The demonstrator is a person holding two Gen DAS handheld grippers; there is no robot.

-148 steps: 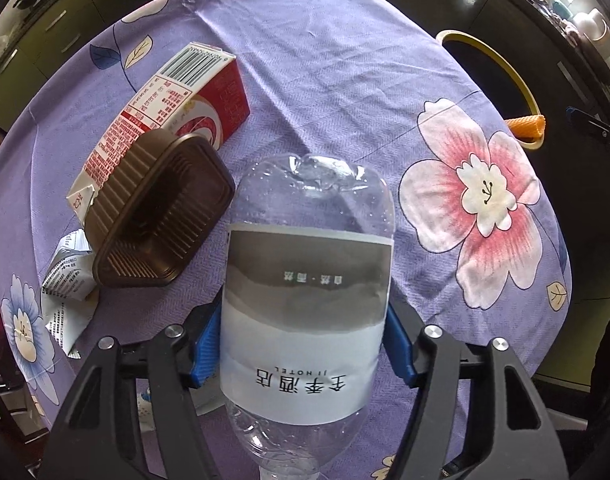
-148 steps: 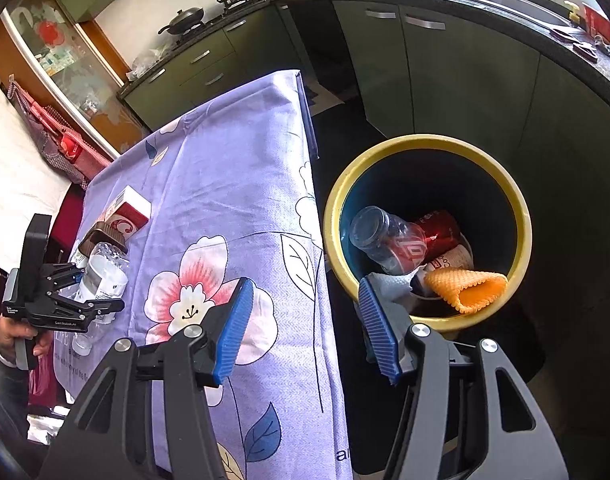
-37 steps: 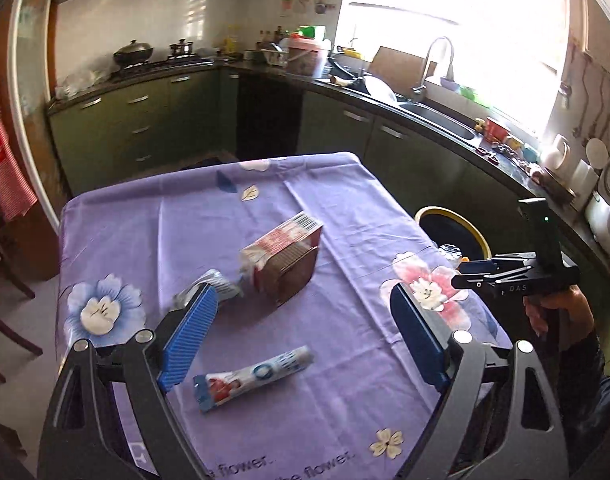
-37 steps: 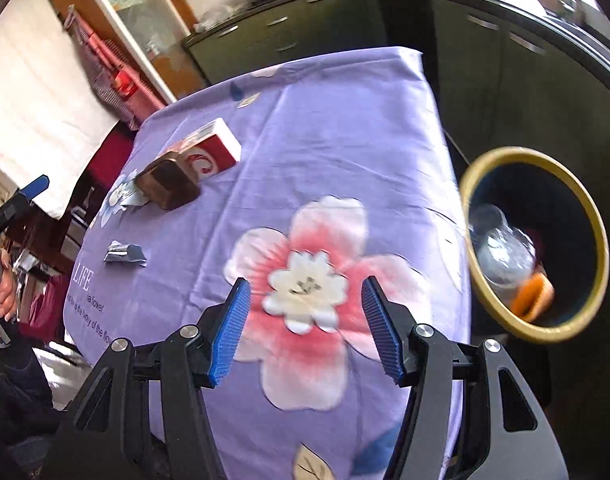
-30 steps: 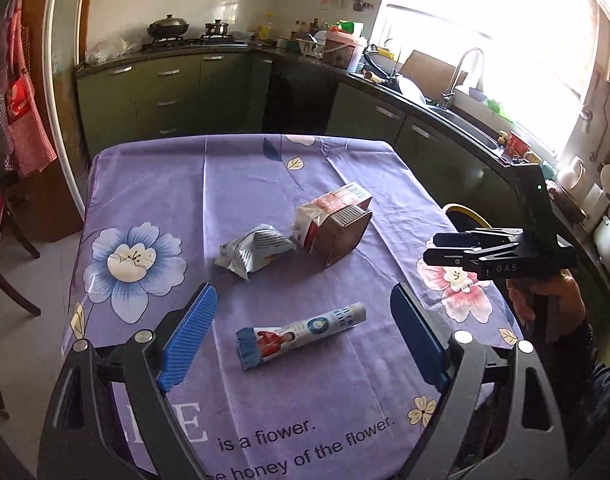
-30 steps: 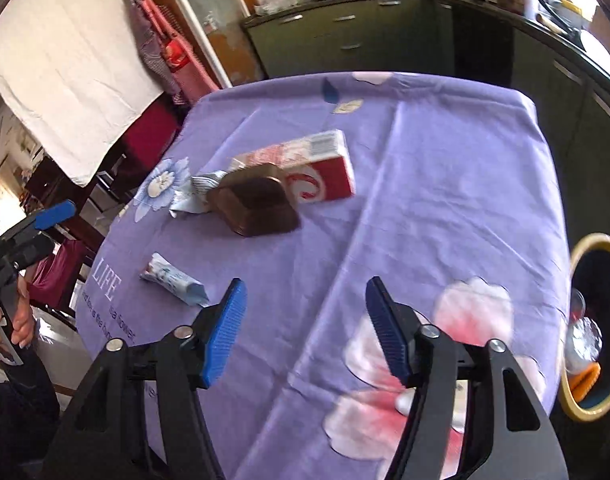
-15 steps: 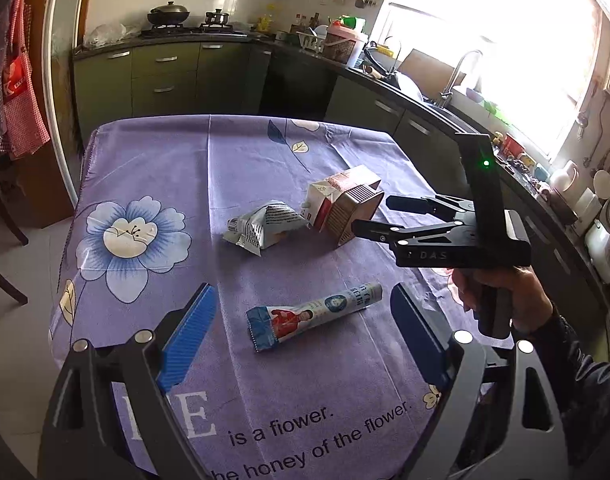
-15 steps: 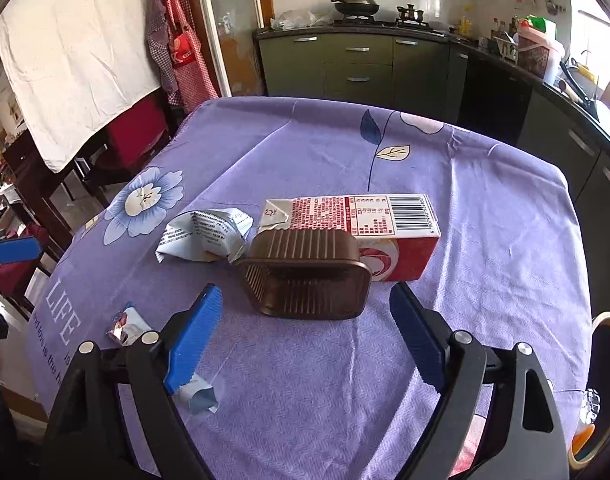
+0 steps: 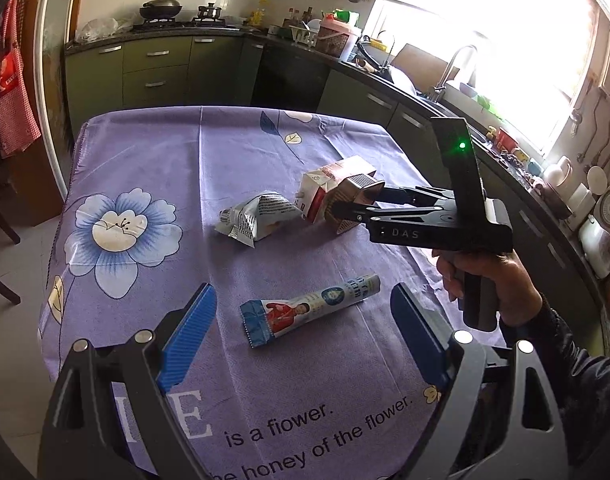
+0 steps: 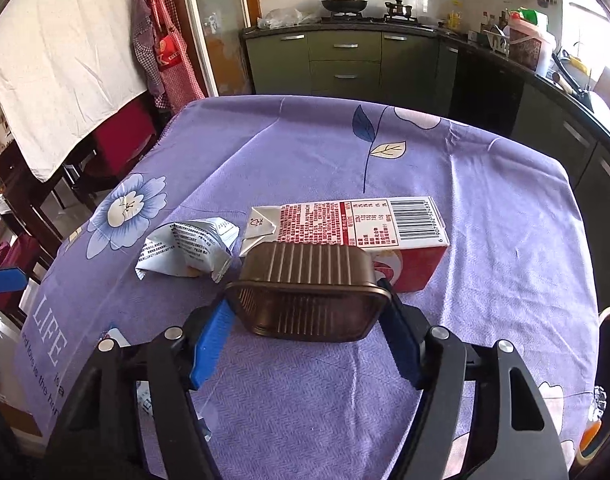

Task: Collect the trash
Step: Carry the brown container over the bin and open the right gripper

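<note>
Brown tray [image 10: 309, 304] betw. right claw [image 10: 307, 340] pads, touching both.

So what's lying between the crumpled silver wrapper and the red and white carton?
Nothing: in the right wrist view only bare purple tablecloth separates the crumpled silver wrapper from the red and white carton; the brown plastic tray sits nearer.

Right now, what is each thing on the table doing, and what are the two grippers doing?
Brown tray: on its side against the carton, between the right gripper's pads.
Carton: lying flat.
Wrapper: crumpled, torn open.
Tube: lying flat, squeezed.
Left gripper: open, empty, above the tube.
Right gripper: has just been closing around the tray.
</note>
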